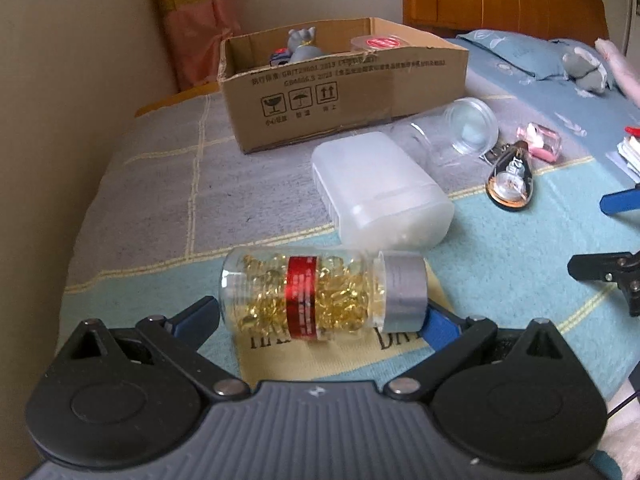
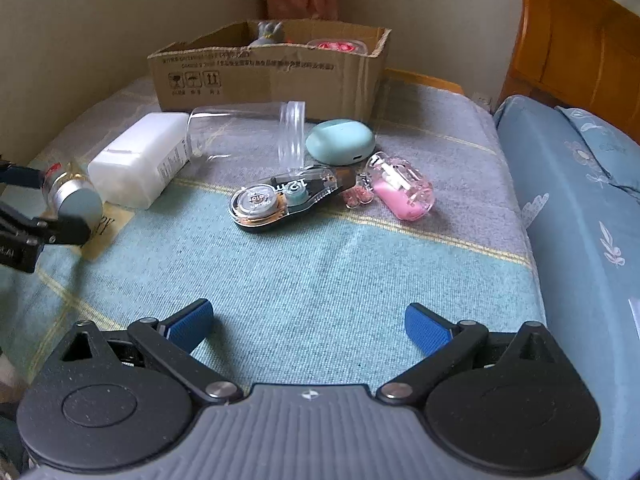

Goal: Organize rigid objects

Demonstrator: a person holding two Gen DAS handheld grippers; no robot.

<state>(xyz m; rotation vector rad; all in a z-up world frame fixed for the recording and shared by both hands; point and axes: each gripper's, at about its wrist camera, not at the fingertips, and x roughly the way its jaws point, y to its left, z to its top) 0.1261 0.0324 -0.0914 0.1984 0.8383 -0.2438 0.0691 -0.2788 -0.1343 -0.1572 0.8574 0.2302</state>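
A clear bottle of yellow capsules [image 1: 320, 294] with a red band and silver cap lies sideways on the bed between the blue fingers of my left gripper [image 1: 320, 316], which closes on its two ends. The bottle also shows at the left of the right wrist view [image 2: 70, 194]. My right gripper [image 2: 308, 326] is open and empty over the blue blanket. Ahead lie a white plastic box [image 1: 380, 188], a clear jar [image 2: 248, 132], a correction tape [image 2: 280, 200], a teal case [image 2: 340, 142] and a pink item [image 2: 404, 192]. A cardboard box [image 1: 344, 88] stands behind.
The cardboard box holds a grey figure [image 1: 302, 42] and a red-lidded container [image 1: 380, 43]. A wall runs along the left. A wooden headboard [image 2: 572, 52] and blue pillow [image 2: 580, 200] are to the right. A grey plush toy [image 1: 588, 66] lies on the pillow.
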